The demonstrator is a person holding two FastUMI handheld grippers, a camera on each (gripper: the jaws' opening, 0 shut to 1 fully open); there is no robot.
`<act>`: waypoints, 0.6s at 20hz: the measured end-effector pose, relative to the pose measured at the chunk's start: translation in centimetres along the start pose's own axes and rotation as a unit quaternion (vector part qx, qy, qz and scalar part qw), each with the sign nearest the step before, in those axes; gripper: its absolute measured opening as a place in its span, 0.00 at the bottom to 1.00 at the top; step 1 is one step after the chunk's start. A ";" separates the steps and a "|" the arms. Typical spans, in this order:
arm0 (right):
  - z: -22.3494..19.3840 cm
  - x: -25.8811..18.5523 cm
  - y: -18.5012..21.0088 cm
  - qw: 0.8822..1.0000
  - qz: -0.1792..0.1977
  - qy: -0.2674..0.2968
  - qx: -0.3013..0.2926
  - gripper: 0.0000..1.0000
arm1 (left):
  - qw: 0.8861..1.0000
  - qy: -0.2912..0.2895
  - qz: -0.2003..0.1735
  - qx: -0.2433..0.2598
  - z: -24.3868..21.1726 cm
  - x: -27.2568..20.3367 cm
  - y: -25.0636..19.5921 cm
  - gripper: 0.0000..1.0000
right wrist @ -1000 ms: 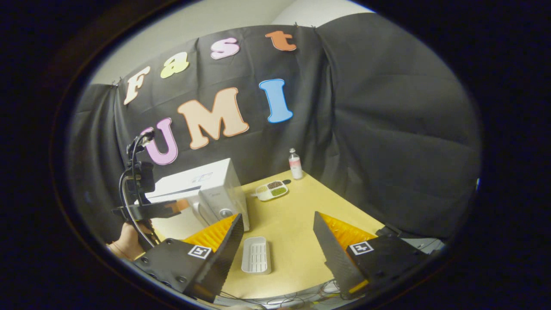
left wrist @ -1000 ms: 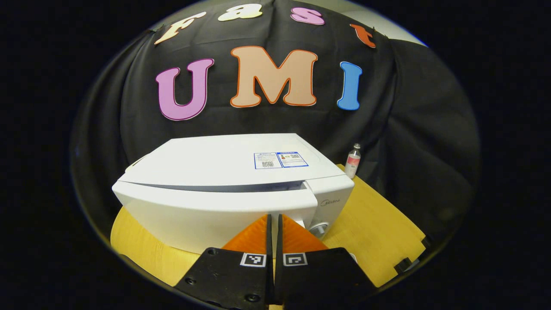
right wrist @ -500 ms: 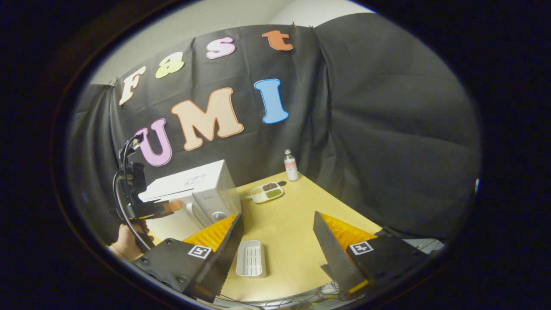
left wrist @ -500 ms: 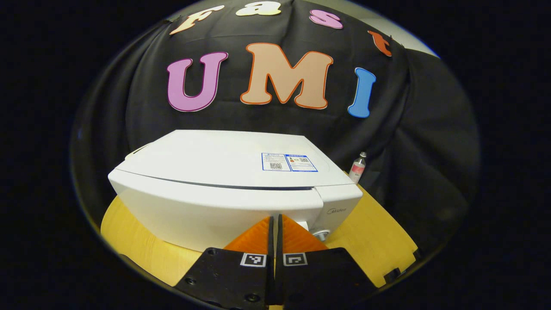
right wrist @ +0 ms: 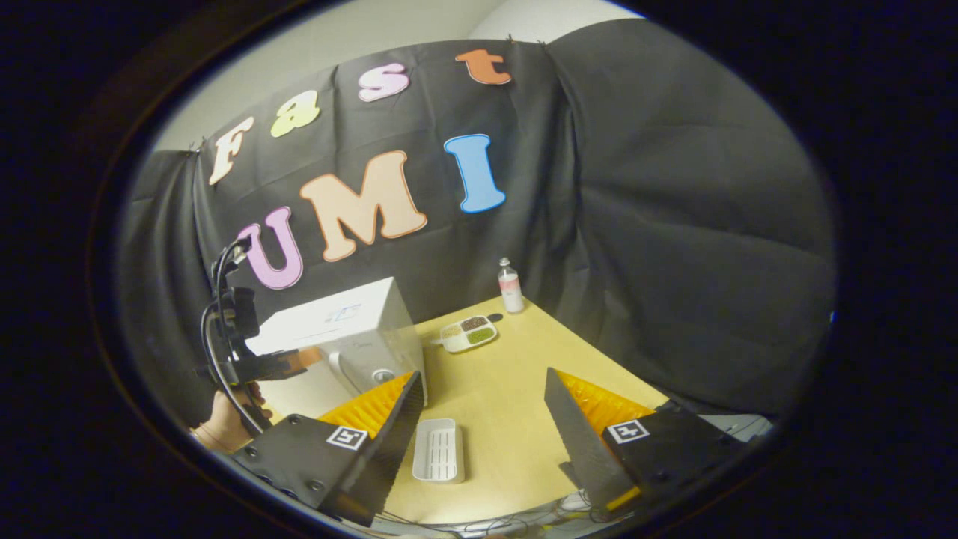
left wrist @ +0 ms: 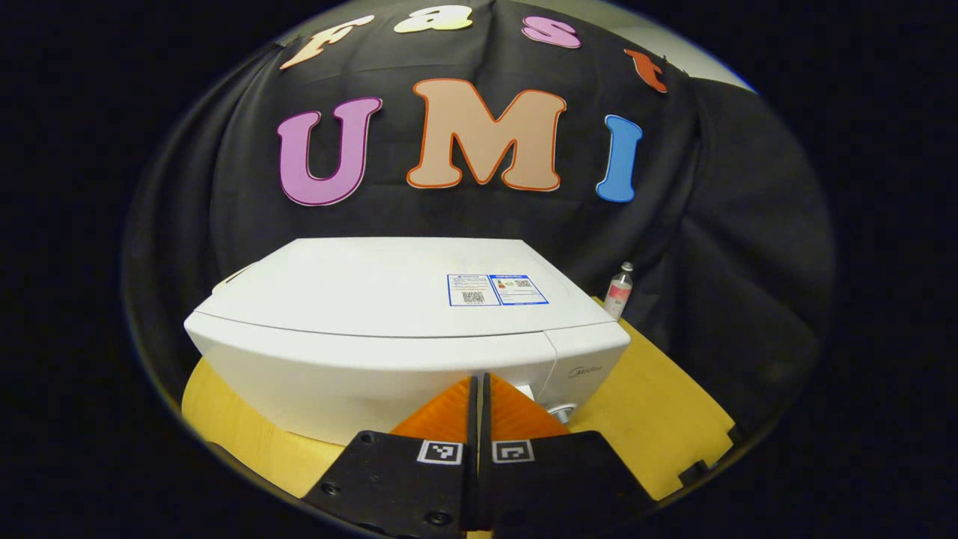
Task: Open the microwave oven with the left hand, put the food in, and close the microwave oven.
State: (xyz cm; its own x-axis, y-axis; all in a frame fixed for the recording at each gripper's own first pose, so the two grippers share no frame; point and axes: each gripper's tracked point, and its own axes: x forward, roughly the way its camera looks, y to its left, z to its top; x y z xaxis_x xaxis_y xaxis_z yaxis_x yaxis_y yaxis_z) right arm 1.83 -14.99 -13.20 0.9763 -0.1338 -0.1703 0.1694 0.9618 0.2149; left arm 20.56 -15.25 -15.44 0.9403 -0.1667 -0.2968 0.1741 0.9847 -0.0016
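The white box-shaped microwave oven [left wrist: 404, 329] sits in the middle of the left gripper view on the yellow wooden table [left wrist: 651, 419], its door flush with the body and seemingly shut. The left gripper [left wrist: 479, 389] is at the bottom centre of that view with its fingers pressed together and nothing between them, their tips right against the door's front near the round silver knob [left wrist: 560, 410], probably because a closed pair makes a firm pusher for the door. In the right gripper view this same gripper shows at middle left, held by a hand [right wrist: 224, 419] at the microwave's front. The right gripper [right wrist: 483, 419] waits low in its own view with fingers spread wide and empty, apparently kept clear. The food, a white divided tray of green and brown portions [right wrist: 468, 333], lies on the table beside the microwave, so it has not gone in yet. An empty white ribbed rectangular tray [right wrist: 438, 449] rests between the right fingers' tips, and a small clear bottle with a pink label [right wrist: 511, 286] stands by the wall
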 end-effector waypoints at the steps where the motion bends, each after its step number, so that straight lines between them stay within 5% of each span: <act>1: 0.4 0.1 -0.2 1.000 0.000 0.000 0.002 0.91 | 1.000 -0.007 0.003 0.006 0.5 -0.3 0.0 0.00; 6: 2.4 0.4 -0.5 1.000 0.002 -0.007 0.002 0.91 | 0.999 -0.036 -0.002 -0.012 2.6 -4.7 -0.2 0.02; 7: 2.9 0.5 -0.1 1.000 0.007 -0.009 0.006 1.00 | 0.999 -0.037 -0.006 -0.023 2.7 -5.6 -0.4 0.10; 10: 3.7 0.7 0.9 1.000 0.027 -0.014 0.006 0.99 | 0.998 -0.049 0.000 -0.032 3.6 -8.6 0.0 0.34; 11: 3.9 0.8 1.2 0.999 0.032 -0.014 0.000 0.91 | 0.998 -0.055 0.005 -0.034 4.0 -9.5 0.1 0.41; 12: 4.0 0.9 1.5 0.999 0.038 -0.013 -0.007 0.99 | 0.998 -0.055 0.010 -0.038 3.9 -10.2 0.2 0.46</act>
State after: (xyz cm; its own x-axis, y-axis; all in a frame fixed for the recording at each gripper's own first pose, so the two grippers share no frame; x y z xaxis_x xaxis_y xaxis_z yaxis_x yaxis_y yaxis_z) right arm 3.49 -14.63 -9.14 0.9895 -0.0661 -0.1282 0.0926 0.9726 0.2134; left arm 12.17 -13.57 -8.67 0.9703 -0.1475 -0.1917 0.1363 0.9882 -0.0706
